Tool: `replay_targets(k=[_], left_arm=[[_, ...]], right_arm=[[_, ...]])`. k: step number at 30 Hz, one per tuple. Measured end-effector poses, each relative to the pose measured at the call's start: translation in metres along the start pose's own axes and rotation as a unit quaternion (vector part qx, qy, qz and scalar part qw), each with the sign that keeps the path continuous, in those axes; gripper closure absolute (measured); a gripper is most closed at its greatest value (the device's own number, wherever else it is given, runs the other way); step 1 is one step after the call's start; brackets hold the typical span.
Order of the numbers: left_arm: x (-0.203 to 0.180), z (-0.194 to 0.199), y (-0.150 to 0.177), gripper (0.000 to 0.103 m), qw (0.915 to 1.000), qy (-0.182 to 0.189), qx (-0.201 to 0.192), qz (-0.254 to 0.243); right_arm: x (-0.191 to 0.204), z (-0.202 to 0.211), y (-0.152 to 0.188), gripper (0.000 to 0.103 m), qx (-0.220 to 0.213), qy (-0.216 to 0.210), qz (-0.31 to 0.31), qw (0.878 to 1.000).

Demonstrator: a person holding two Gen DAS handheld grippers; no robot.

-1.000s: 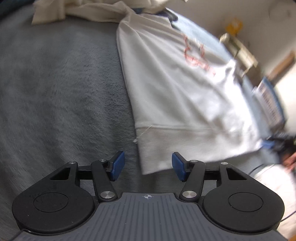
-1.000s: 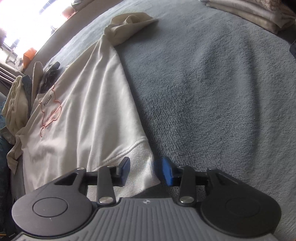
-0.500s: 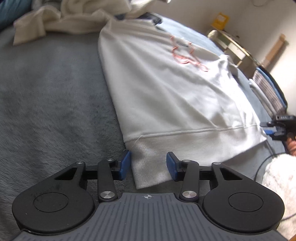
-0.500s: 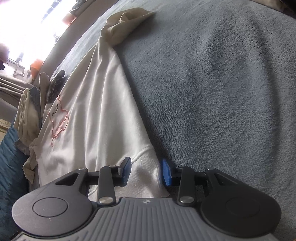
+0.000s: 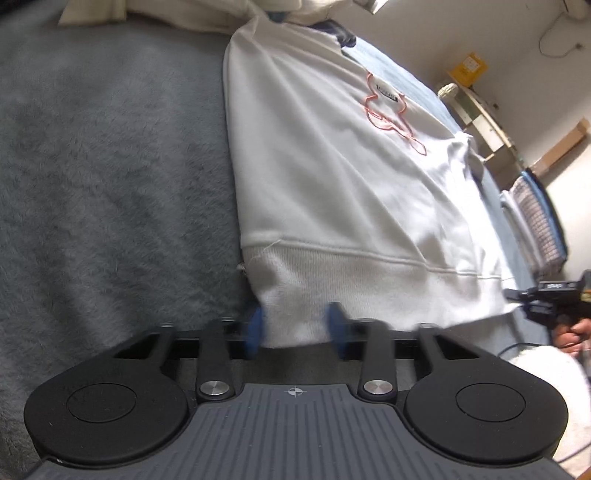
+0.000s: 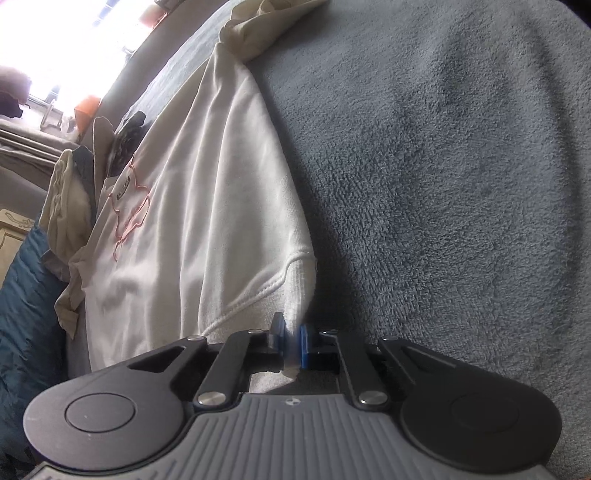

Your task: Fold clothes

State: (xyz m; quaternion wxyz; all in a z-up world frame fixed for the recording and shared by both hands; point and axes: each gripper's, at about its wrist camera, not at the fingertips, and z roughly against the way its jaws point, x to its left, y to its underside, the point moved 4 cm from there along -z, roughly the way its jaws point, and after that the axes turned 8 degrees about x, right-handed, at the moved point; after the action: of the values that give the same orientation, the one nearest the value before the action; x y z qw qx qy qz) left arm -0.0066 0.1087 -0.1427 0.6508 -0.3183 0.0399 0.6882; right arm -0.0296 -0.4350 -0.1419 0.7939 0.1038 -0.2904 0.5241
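A white sweatshirt (image 5: 332, 177) with a pink outline print lies flat on a grey fleece blanket (image 5: 110, 184), its ribbed hem towards me. My left gripper (image 5: 295, 330) is at the hem's left corner. Its blue pads are blurred and still apart, and the jaws are closing with the ribbed fabric between them. In the right wrist view the sweatshirt (image 6: 192, 229) runs away to the upper left. There my right gripper (image 6: 292, 341) is closing, its pads pinching the hem's right corner. That same right gripper (image 5: 515, 297) shows at the far right of the left view, held by a hand (image 5: 570, 334).
Cream clothes (image 5: 166, 11) are heaped beyond the collar. A beige garment (image 6: 266, 22) lies at the sweatshirt's far end. A shelf (image 5: 480, 110) and a folded striped stack (image 5: 535, 221) stand past the bed's edge. The blanket (image 6: 443, 184) spreads wide to the right.
Both grippers have slid onto the hem's corners. The right jaws went from apart to pinched on the fabric, and the hem now lifts slightly. The left pads have gone blurred around the corner.
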Motion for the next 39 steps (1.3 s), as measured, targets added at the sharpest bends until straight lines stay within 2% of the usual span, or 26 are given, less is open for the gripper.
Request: replay_targets(k=[4, 8, 11, 17, 21, 23, 25, 26, 29, 31, 33, 35, 37, 39], left_arm=[[-0.005, 0.019, -0.003, 0.097, 0.9997, 0.010, -0.016, 0.014], [-0.009, 0.043, 0.000, 0.097, 0.9995, 0.027, -0.007, 0.015], [-0.010, 0.047, 0.006, 0.097, 0.9995, 0.024, 0.017, 0.006], [-0.003, 0.010, 0.020, 0.097, 0.9973, -0.027, 0.057, -0.036], [0.002, 0.014, 0.017, 0.095, 0.9971, -0.017, 0.060, -0.043], [0.003, 0.022, 0.015, 0.094, 0.9969, -0.011, 0.058, -0.052], [0.006, 0.033, 0.016, 0.093, 0.9967, -0.005, 0.062, -0.051], [0.008, 0.039, 0.016, 0.093, 0.9966, -0.012, 0.061, -0.054], [0.010, 0.059, 0.014, 0.093, 0.9956, -0.049, 0.032, -0.074], [0.008, 0.069, 0.006, 0.093, 0.9952, -0.050, -0.002, -0.084], [-0.001, 0.063, -0.003, 0.093, 0.9951, -0.039, -0.024, -0.088], [-0.012, 0.052, -0.010, 0.093, 0.9944, -0.023, -0.041, -0.095], [-0.026, 0.030, -0.013, 0.093, 0.9939, -0.011, -0.037, -0.103], [-0.028, 0.011, -0.013, 0.093, 0.9947, -0.009, -0.015, -0.102]], right_arm=[[0.012, 0.021, 0.003, 0.098, -0.023, 0.009, 0.029, 0.999], [0.017, 0.046, 0.014, 0.098, -0.030, 0.011, 0.039, 0.999], [0.012, 0.049, 0.023, 0.098, -0.013, 0.024, 0.033, 0.999], [-0.012, 0.023, 0.030, 0.098, 0.030, 0.047, -0.001, 0.998], [-0.017, 0.018, 0.027, 0.094, 0.052, 0.060, -0.013, 0.997], [-0.008, 0.028, 0.024, 0.086, 0.048, 0.093, -0.002, 0.994], [0.010, 0.047, 0.024, 0.085, 0.016, 0.139, 0.031, 0.990], [0.023, 0.055, 0.024, 0.085, -0.001, 0.148, 0.053, 0.988], [0.075, 0.066, 0.023, 0.085, -0.052, 0.138, 0.112, 0.983], [0.113, 0.052, 0.023, 0.086, -0.054, 0.086, 0.129, 0.986], [0.144, 0.023, 0.024, 0.086, -0.043, 0.041, 0.130, 0.990], [0.163, -0.018, 0.024, 0.086, -0.025, 0.022, 0.114, 0.993], [0.174, -0.059, 0.023, 0.087, -0.009, 0.005, 0.082, 0.997], [0.169, -0.087, 0.037, 0.087, 0.004, 0.017, 0.055, 0.998]])
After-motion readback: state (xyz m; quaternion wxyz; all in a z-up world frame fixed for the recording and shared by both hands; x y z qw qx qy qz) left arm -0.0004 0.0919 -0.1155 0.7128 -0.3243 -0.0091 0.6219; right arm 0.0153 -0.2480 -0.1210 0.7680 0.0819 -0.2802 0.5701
